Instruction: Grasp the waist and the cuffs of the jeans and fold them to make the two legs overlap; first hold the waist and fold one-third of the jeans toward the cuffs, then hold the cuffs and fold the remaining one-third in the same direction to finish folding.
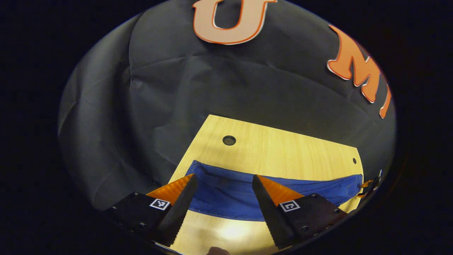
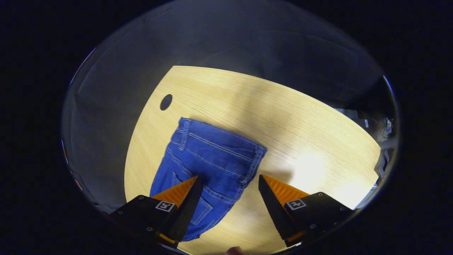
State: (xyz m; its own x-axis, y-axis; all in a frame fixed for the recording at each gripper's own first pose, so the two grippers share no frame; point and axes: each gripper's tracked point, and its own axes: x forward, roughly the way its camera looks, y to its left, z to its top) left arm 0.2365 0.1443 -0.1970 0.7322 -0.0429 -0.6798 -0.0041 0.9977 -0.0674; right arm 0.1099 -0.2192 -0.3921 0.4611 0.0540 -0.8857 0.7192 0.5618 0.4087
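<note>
Blue jeans (image 1: 230, 194) lie flat across the wooden table (image 1: 283, 148), stretching to the right in the left gripper view. My left gripper (image 1: 223, 180) hovers open above them, with nothing between its fingers. At the far right end of the jeans the other gripper (image 1: 370, 186) shows small. In the right gripper view the waist end of the jeans (image 2: 212, 159) lies on the table (image 2: 300, 124), waistband pointing away. My right gripper (image 2: 230, 182) is open over the waist's right side, holding nothing.
A round cable hole (image 1: 229, 140) sits in the table beyond the jeans, also seen as a cable hole (image 2: 166, 102) near the far left corner. Black cloth wall (image 1: 177, 88) rises behind the table. Clutter (image 2: 382, 131) lies past the table's right edge.
</note>
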